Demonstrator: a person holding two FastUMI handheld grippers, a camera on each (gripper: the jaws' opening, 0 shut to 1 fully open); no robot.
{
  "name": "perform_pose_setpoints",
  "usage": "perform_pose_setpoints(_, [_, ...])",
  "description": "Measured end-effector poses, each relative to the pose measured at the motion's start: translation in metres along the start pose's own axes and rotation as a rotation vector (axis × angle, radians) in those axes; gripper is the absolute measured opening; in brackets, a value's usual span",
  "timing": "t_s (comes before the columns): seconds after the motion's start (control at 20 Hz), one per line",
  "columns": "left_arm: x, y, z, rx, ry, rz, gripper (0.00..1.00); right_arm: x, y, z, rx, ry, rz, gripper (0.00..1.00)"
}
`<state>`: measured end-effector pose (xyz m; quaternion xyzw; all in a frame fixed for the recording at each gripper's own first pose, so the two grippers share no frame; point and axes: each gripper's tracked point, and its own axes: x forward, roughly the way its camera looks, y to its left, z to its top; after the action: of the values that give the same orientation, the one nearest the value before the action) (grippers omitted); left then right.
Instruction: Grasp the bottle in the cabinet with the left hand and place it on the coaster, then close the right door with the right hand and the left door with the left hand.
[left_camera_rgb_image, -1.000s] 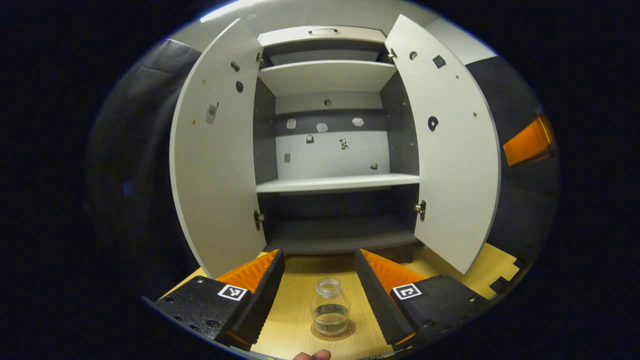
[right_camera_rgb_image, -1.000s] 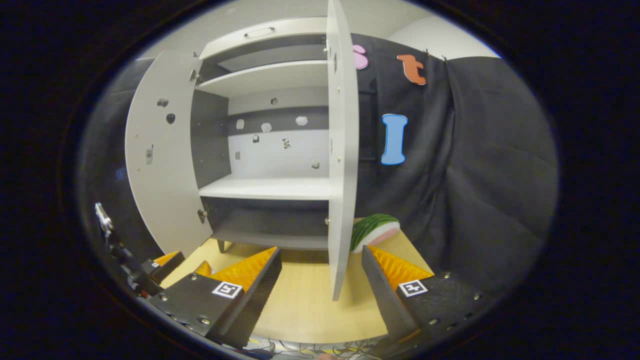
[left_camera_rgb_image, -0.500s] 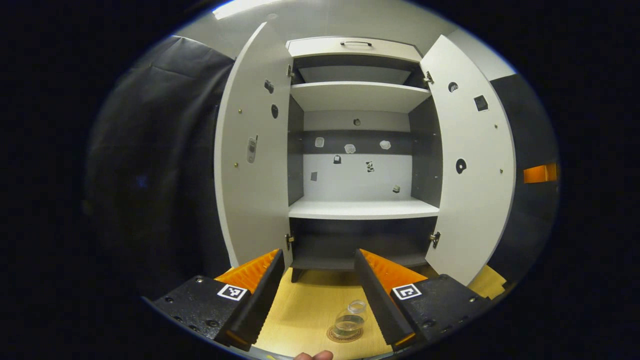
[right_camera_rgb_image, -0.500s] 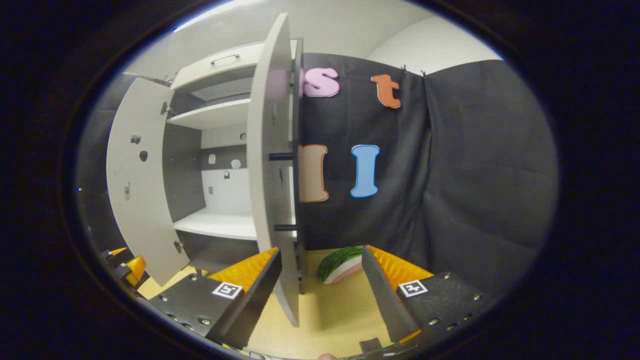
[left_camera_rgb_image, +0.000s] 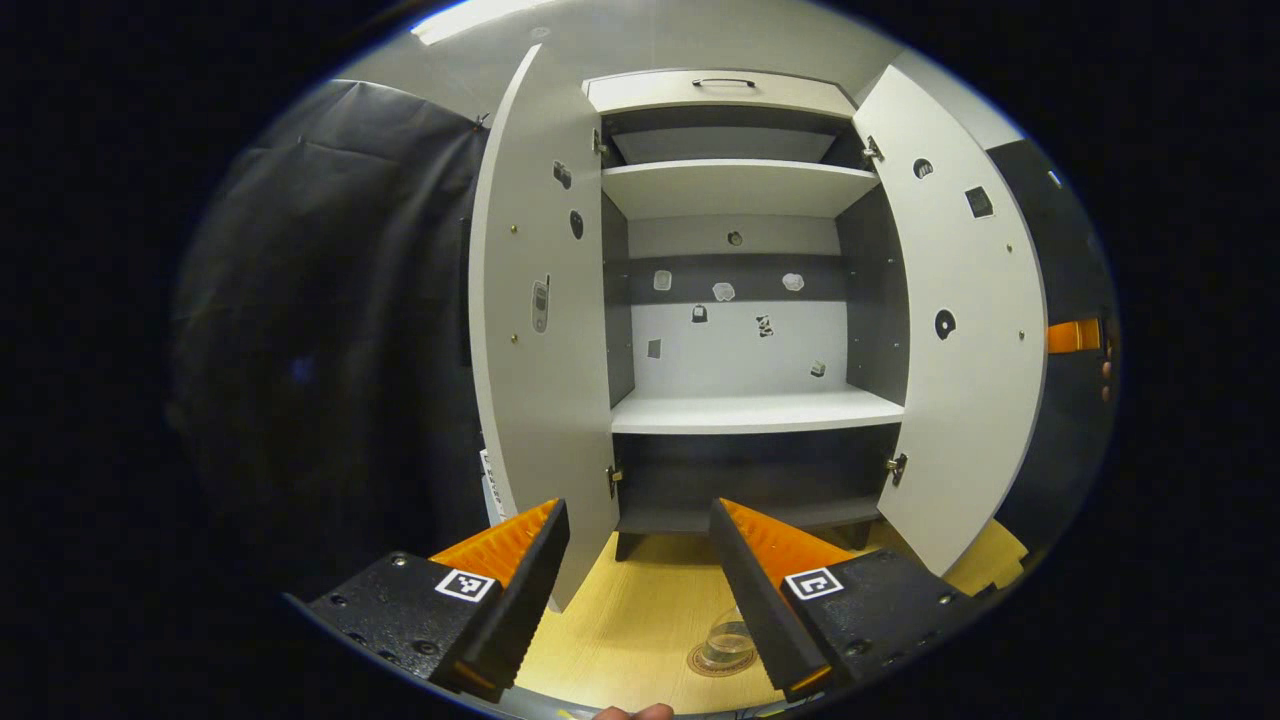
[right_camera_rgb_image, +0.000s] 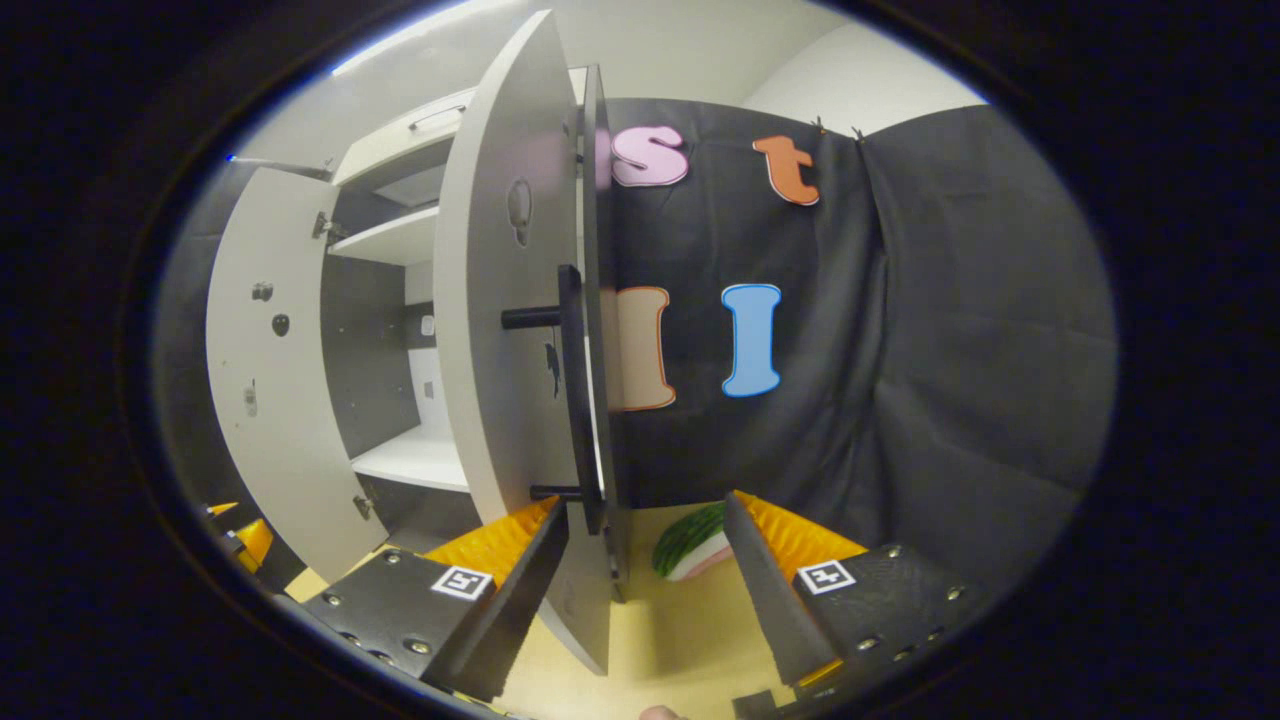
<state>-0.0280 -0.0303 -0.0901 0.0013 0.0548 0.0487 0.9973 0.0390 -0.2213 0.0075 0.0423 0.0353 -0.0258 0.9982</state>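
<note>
Bottle (left_camera_rgb_image: 728, 640) sits on the coaster (left_camera_rgb_image: 722, 661), lower centre. Right gripper (right_camera_rgb_image: 645, 545), fingers wide and empty, should press the right door (right_camera_rgb_image: 515, 330) outer face beside its handle (right_camera_rgb_image: 570, 380).

bottle (left_camera_rgb_image: 728, 640): half hidden behind left tool finger; watermelon slice (right_camera_rgb_image: 690, 541): partly behind right door (right_camera_rgb_image: 510, 330)

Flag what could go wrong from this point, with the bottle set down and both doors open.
1. The right door stands between the open right tongs; its black handle is close, so a push could snag on it.
2. The bottle on the coaster sits beside a finger of the open left tongs; a sideways move could tip it.
3. The left door is wide open.
</note>
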Motion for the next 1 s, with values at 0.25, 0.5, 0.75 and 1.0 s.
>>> perform_pose_setpoints(0.25, [0.001,0.006,-0.003,-0.006,0.015,0.004,0.9,-0.001,0.018,0.005,-0.019,-0.019,0.037,0.92])
perform_pose_setpoints(0.5, [0.001,0.017,0.001,-0.012,0.007,0.016,0.9,0.004,0.055,0.001,-0.013,-0.011,0.116,0.92])
perform_pose_setpoints(0.75, [0.001,0.043,0.0,-0.021,0.009,0.061,0.9,0.017,0.086,0.001,-0.016,-0.017,0.172,0.92])
perform_pose_setpoints(1.0, [0.004,0.062,-0.006,-0.038,0.022,0.097,0.9,0.025,0.109,-0.001,-0.012,-0.015,0.209,0.92])
